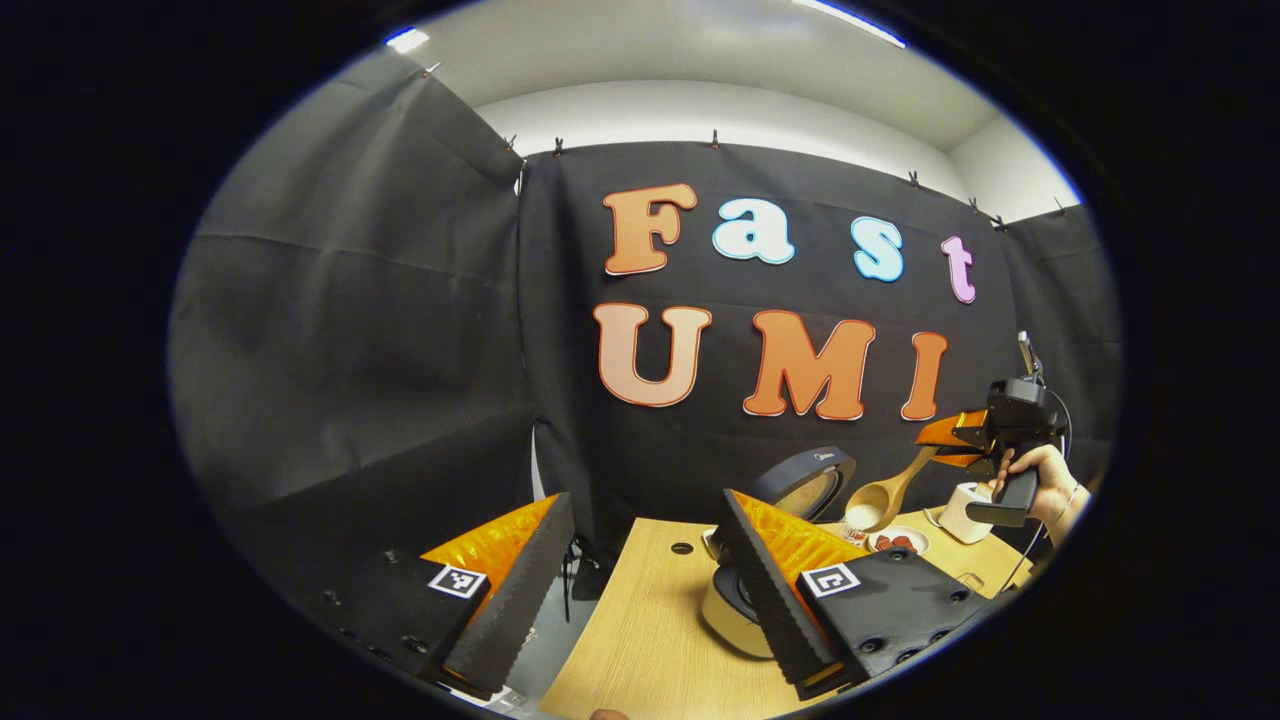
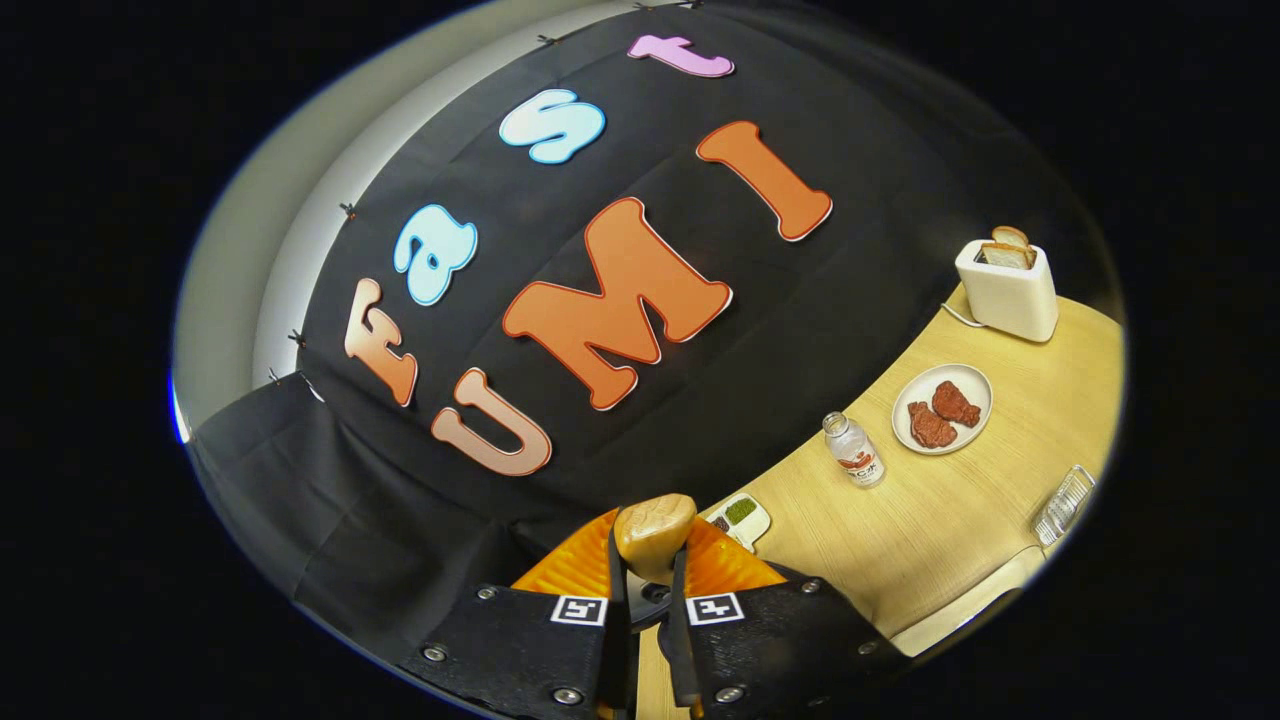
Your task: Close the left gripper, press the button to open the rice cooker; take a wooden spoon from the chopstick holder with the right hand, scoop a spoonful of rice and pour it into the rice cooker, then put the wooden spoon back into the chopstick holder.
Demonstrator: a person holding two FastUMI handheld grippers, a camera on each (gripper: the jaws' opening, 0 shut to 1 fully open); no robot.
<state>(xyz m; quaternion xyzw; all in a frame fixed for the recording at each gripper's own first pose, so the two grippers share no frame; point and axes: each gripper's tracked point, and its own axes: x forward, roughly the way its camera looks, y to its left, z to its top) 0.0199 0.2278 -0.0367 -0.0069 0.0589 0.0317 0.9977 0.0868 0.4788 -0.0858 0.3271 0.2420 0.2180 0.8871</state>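
Note:
In the left gripper view my left gripper [image 1: 645,500] is open, its fingers spread wide above the table's left end. Behind its right finger stands the rice cooker [image 1: 728,612] with its lid [image 1: 812,480] raised. Just right of the lid, the wooden spoon [image 1: 885,495] slopes down to the left with white rice in its bowl. The right gripper [image 1: 955,435], held by a hand [image 1: 1045,478], grips its handle. In the right gripper view my right gripper [image 2: 648,560] is shut on the spoon's rounded handle end [image 2: 655,532]; the spoon's bowl is hidden.
A wooden table [image 2: 930,540] carries a white toaster [image 2: 1005,285] with bread, a plate [image 2: 975,385] with two red-brown pieces, a small bottle [image 2: 855,450], a small dish [image 2: 740,515] and a ribbed glass [image 2: 1065,500] near the front edge. The toaster [image 1: 965,510] and plate [image 1: 918,545] sit below the right gripper.

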